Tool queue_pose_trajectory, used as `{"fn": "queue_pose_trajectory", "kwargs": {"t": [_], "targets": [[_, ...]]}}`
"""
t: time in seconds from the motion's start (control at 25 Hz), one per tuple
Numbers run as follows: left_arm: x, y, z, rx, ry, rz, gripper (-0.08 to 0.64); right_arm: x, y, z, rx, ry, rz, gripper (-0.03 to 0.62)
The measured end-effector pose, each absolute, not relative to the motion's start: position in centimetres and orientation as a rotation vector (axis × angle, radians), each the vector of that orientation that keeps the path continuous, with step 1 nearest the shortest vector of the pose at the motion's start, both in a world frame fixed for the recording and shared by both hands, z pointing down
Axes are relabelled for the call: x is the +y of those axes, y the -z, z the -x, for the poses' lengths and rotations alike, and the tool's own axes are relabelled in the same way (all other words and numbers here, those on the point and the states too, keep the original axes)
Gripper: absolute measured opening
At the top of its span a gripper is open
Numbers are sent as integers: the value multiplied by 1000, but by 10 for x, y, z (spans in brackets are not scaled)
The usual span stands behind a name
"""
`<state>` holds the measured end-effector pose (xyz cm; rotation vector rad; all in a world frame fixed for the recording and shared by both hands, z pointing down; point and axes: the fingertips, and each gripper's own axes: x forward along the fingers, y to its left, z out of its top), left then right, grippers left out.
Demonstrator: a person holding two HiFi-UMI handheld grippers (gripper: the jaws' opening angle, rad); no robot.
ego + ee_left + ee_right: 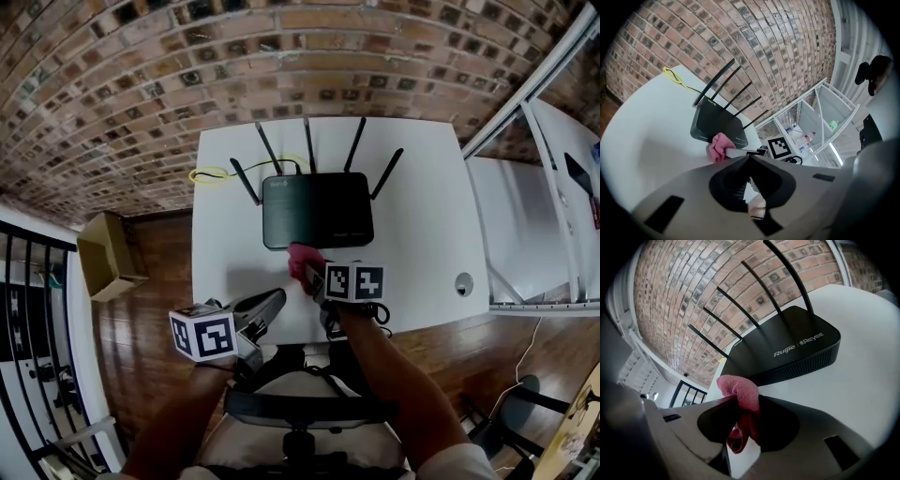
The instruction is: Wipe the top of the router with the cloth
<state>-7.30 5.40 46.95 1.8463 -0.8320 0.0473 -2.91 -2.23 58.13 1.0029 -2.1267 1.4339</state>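
Note:
The black router (317, 208) with several antennas lies flat at the middle of the white table (422, 234). My right gripper (306, 270) is shut on a pink cloth (300, 258), which hangs just in front of the router's near edge and level with it. In the right gripper view the cloth (739, 390) bulges out between the jaws, and the router (787, 352) lies close ahead. My left gripper (274, 302) hovers at the table's front edge, left of the cloth, its jaws together with nothing in them. The left gripper view shows the router (717, 124) and cloth (721, 146) ahead.
A yellow cable (208, 175) loops at the table's back left corner. A cable hole (464, 283) sits near the front right corner. A cardboard box (105, 253) stands on the floor to the left, a white shelf frame (544, 187) to the right, and a chair (300, 408) below me.

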Motion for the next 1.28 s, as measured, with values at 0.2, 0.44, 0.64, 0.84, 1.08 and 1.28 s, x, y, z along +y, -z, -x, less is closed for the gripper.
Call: {"fn": "queue_pose_trajectory", "kwargs": {"t": [0.2,0.44,0.64,0.84,1.08,1.28], "targets": [[48,-470,54,-822,-52,-1844,28,-26,-582,8,-2120,-1448,-1016,138],[41,-473,30,-809,-67,-1844,28,-33,-582,-15,-2128,-1450,-1030,138],[37,-476,10,-794,-74,-1843,28,-36,-585,-34,-2133,-1447,-1044,138],[33,-475,-7,-785,-78,-1844,28,-39,-584,-52,-2137,-1441,-1066,138],[30,-476,-25,-779,-84,-1842,28,-43,-582,-76,-2149,-1459,-1095,140],[29,-479,-41,-776,-91,-1841,28,-45,-583,-89,-2170,-1448,-1096,140]]}}
